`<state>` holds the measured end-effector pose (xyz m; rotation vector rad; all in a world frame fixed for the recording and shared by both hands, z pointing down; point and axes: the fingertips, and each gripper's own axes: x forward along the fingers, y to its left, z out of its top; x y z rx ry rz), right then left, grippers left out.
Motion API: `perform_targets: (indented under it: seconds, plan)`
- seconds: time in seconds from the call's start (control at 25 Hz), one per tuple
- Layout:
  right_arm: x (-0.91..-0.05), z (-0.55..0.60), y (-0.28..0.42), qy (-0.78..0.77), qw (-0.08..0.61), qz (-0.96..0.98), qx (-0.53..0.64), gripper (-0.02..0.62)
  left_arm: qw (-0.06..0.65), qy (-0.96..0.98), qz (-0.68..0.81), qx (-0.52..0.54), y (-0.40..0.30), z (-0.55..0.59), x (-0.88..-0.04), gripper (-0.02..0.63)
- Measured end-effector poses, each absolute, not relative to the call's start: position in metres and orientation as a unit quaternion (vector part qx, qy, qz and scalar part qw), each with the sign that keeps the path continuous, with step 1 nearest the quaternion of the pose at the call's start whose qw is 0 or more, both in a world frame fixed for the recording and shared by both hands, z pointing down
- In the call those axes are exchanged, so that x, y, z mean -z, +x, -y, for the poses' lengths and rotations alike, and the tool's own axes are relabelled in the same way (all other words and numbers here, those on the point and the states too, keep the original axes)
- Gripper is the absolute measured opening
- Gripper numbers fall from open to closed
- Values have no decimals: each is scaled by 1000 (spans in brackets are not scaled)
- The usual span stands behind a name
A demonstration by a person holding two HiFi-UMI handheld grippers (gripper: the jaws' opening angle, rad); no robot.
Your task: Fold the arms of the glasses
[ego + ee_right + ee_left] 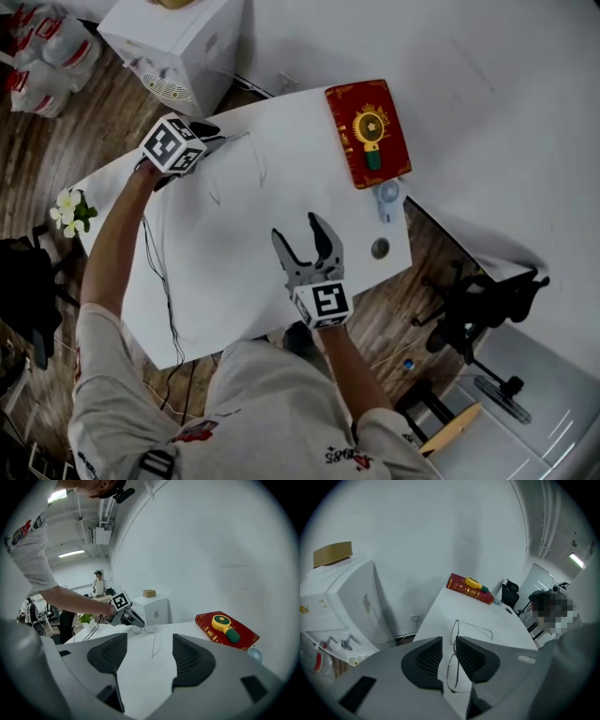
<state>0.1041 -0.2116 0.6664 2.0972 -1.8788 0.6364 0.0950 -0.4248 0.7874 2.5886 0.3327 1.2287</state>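
Thin wire-rimmed glasses (258,161) lie on the white table (234,272) near its far left corner, both arms spread open. In the left gripper view a lens rim (456,634) of the glasses runs between my left gripper's (449,641) dark pads, which stand close together on it. The head view shows that gripper (214,134) at the glasses' lens end. My right gripper (305,230) hovers open over the table's middle, nearer to me, with nothing between its fingers. From the right gripper (150,639) view the glasses (143,630) lie ahead, one arm (153,645) pointing toward it.
A red book (367,131) with a yellow-green hand fan on it lies at the table's right far corner, a small pale fan (388,197) and a cable hole (380,248) beside it. A white cabinet (178,42) stands beyond the table; a plant (70,211) and cables (159,272) are at the left edge.
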Motion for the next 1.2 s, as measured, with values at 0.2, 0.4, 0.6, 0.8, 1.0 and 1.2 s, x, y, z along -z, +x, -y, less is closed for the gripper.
perform_targets:
  seconds: [0.2, 0.4, 0.6, 0.8, 1.0, 1.2]
  plan:
    - [-662, 202, 108, 727, 134, 630, -237, 287, 133, 875, -146, -442, 101, 418, -786, 89]
    - [-662, 193, 115, 732, 132, 623, -241, 285, 147, 850, -177, -474, 102, 409, -793, 87]
    - [-659, 184, 121, 736, 133, 619, -241, 281, 146, 822, -192, -516, 100, 403, -801, 48]
    - [-656, 176, 130, 740, 130, 614, -239, 281, 158, 811, -188, -530, 101, 399, -799, 31]
    - [-647, 169, 129, 740, 125, 619, -232, 279, 190, 813, -170, -524, 96, 396, -790, 28]
    - [-640, 161, 124, 735, 116, 630, -223, 278, 233, 824, -150, -495, 89, 386, -766, 26]
